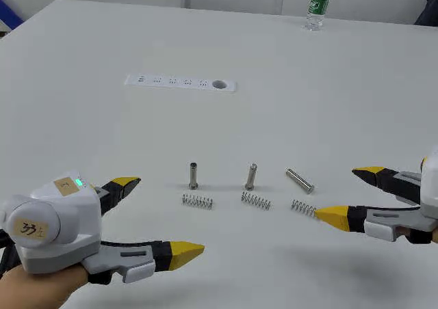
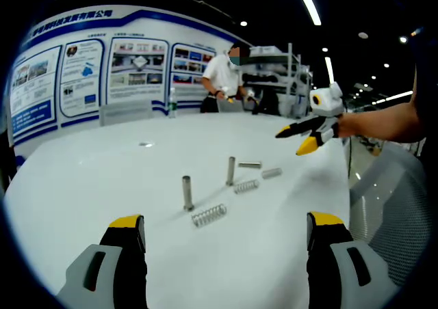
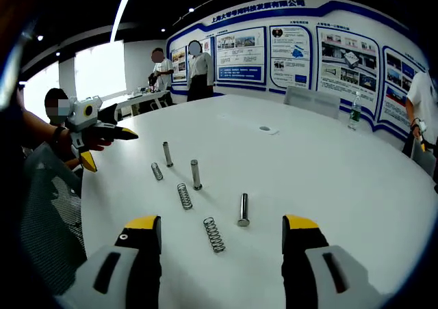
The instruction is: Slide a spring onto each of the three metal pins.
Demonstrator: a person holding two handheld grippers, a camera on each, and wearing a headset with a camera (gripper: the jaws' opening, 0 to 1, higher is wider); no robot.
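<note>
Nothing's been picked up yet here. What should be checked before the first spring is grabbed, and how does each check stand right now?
1. Open, empty left gripper: ok.
2. Open, empty right gripper: ok.
3. Loose left spring, middle spring and right spring, none on a pin: ok.
4. Upright left pin and middle pin: ok.
5. Upright right pin: not ok, it lies on its side.
</note>
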